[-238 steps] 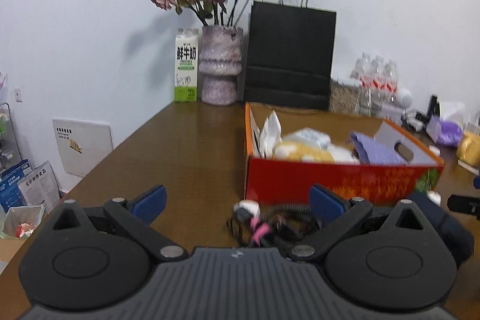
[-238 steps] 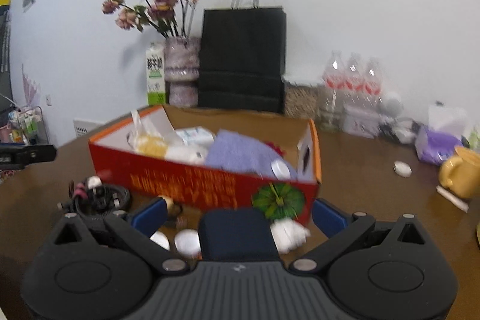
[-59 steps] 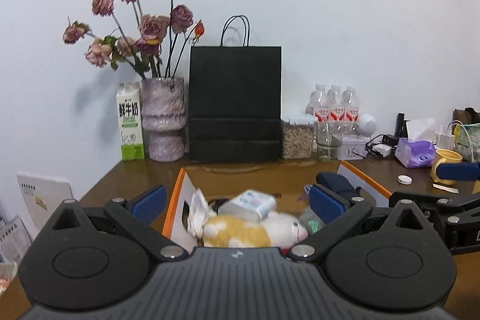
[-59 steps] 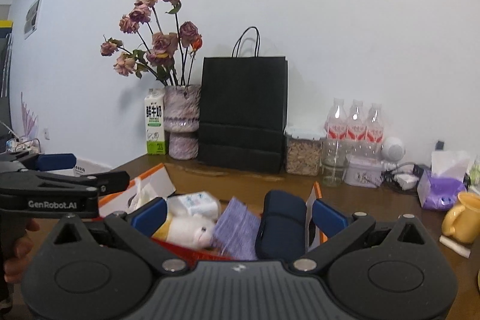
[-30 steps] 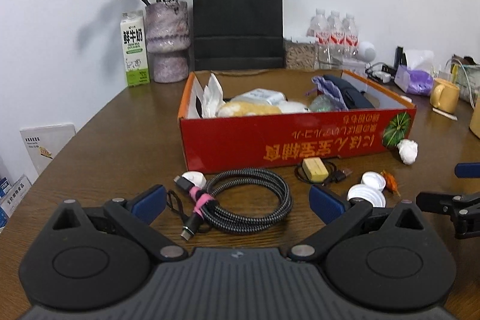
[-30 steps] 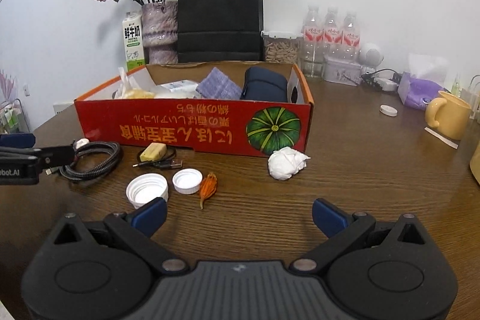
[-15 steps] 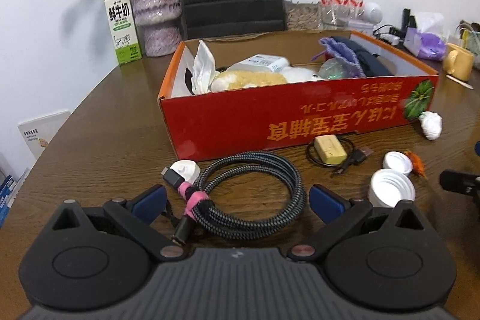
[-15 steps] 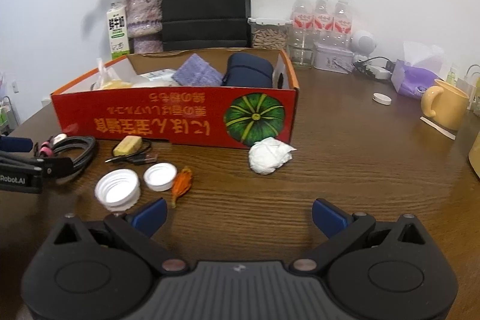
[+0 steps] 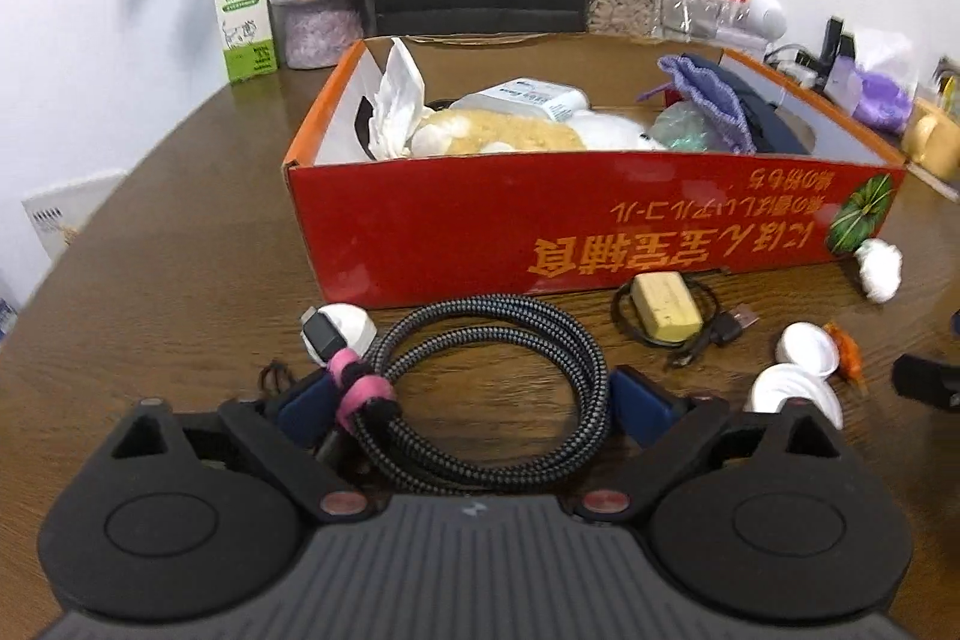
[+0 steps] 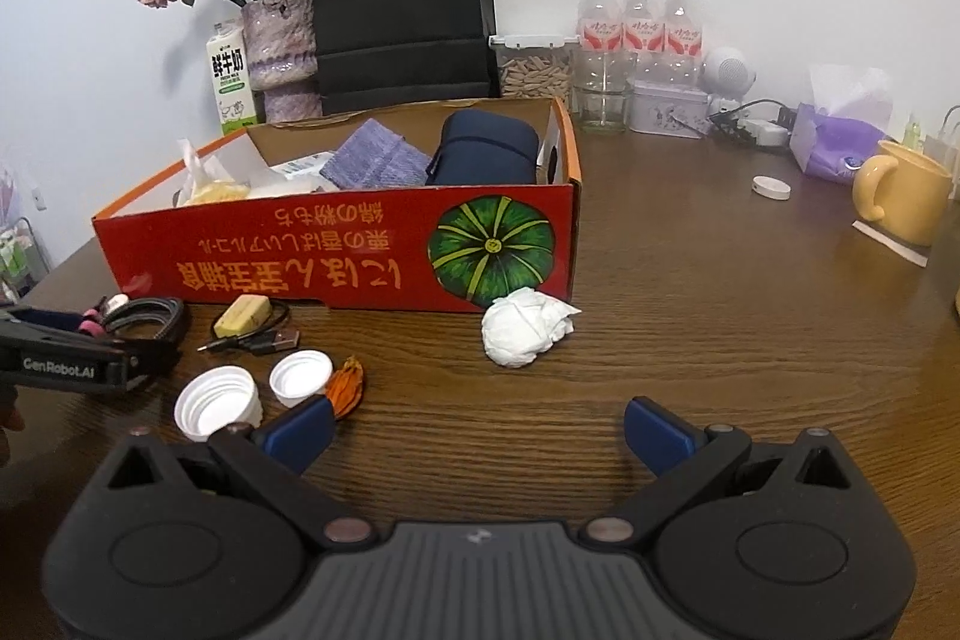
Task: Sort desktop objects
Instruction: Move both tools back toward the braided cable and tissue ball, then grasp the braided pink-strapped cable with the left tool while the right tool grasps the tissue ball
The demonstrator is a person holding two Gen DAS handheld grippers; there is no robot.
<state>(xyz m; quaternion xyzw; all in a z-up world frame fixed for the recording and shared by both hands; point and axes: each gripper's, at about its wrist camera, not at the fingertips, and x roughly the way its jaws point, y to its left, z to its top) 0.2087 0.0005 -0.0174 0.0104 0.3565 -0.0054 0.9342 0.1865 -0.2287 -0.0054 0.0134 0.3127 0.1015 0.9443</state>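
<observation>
A red cardboard box (image 9: 600, 226) on the wooden table holds a plush toy, purple cloth and a dark blue case (image 10: 483, 148). In front of it lies a coiled braided cable (image 9: 486, 388) with a pink tie. My left gripper (image 9: 474, 409) is open with its blue fingers on either side of the coil, low over the table. My right gripper (image 10: 477, 430) is open and empty above bare table. Near it lie two white caps (image 10: 219, 400), an orange scrap (image 10: 347, 382), a crumpled tissue (image 10: 525, 325) and a small yellow block with a thin black cable (image 10: 243, 313).
A black paper bag (image 10: 402, 22), a vase of dried roses (image 10: 279, 40), a milk carton (image 10: 228, 76), water bottles (image 10: 639, 34) and a jar stand along the back wall. A yellow mug (image 10: 903, 199), a purple tissue pack (image 10: 840, 145) and a white lid (image 10: 771, 187) sit at the right.
My left gripper has come down and forward so that its open fingers now flank the coiled cable. My right gripper has edged lower and closer to the caps and tissue.
</observation>
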